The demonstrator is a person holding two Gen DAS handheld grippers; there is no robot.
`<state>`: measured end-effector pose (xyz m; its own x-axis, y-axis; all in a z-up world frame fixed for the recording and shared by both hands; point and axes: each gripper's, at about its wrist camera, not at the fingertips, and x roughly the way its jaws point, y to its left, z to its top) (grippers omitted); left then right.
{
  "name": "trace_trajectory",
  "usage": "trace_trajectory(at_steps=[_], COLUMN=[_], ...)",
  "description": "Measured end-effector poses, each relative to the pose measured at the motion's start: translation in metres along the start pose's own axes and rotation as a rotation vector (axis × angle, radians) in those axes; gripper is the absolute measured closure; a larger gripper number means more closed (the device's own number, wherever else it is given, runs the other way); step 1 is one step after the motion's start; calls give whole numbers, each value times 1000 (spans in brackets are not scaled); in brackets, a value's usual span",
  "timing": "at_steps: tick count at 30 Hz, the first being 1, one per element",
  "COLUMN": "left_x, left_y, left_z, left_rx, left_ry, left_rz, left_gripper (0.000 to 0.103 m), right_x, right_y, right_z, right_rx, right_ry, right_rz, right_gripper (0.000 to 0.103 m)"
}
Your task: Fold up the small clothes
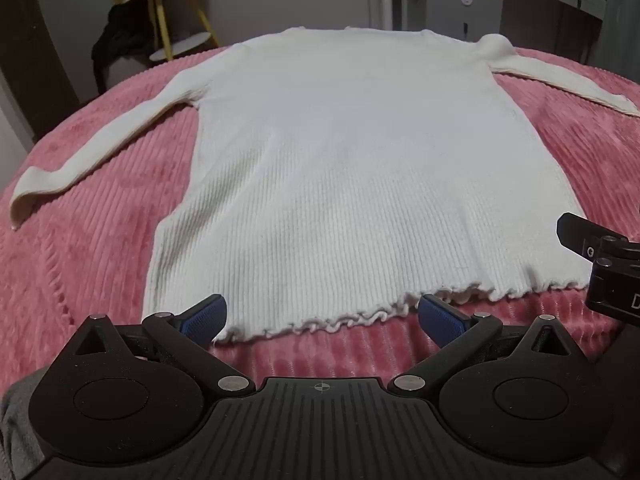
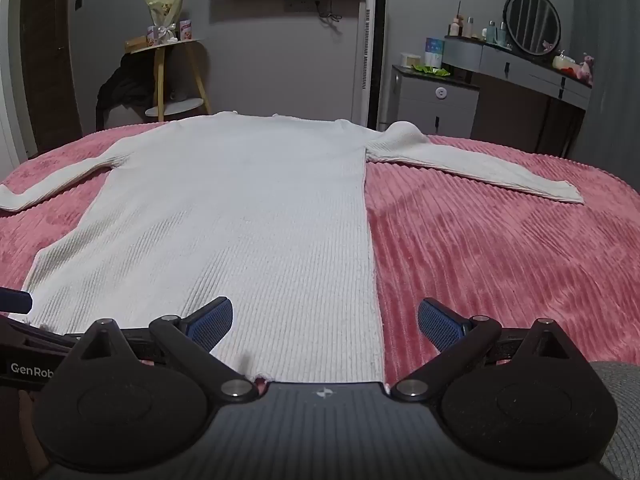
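A white ribbed long-sleeved sweater (image 1: 340, 168) lies flat on a pink bedspread (image 1: 100, 248), neck far, ruffled hem near, both sleeves spread out to the sides. My left gripper (image 1: 322, 318) is open and empty just above the hem's left half. My right gripper (image 2: 324, 322) is open and empty over the sweater (image 2: 240, 220) at its hem's right corner, with the right side edge running between the fingers. The right gripper's body shows at the right edge of the left wrist view (image 1: 608, 272).
The pink bedspread (image 2: 500, 248) extends bare to the right of the sweater. Beyond the bed stand a yellow-legged side table (image 2: 176, 76), a tall white tower fan (image 2: 370, 52), a grey cabinet (image 2: 436, 100) and a dresser with a round mirror (image 2: 532, 22).
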<state>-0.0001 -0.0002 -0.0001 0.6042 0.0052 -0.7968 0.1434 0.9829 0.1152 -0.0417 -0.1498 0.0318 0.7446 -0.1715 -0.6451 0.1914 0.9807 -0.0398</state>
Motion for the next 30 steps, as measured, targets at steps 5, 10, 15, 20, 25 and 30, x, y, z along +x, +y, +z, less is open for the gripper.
trace_trajectory(at_steps=[5,10,15,20,25,30], left_x=[0,0,0,0,3,4], left_y=[0,0,0,0,3,2], left_z=[0,0,0,0,-3,-7], left_rx=[-2,-5,-5,-5,-7,-9], left_ry=[1,2,3,3,4,7], left_rz=[-6,-6,-6,-10,-11,-11], left_gripper=[0,0,0,0,0,0], right_x=[-1,1,2,-1,-1,-1], right_y=[0,0,0,0,0,1], right_z=[0,0,-1,1,1,1], right_rx=[-3,-2,-2,0,-1,-1], right_ry=[-4,0,0,2,2,3], right_rz=[-6,-4,-6,-8,-8,-10], right_gripper=[4,4,4,4,4,4])
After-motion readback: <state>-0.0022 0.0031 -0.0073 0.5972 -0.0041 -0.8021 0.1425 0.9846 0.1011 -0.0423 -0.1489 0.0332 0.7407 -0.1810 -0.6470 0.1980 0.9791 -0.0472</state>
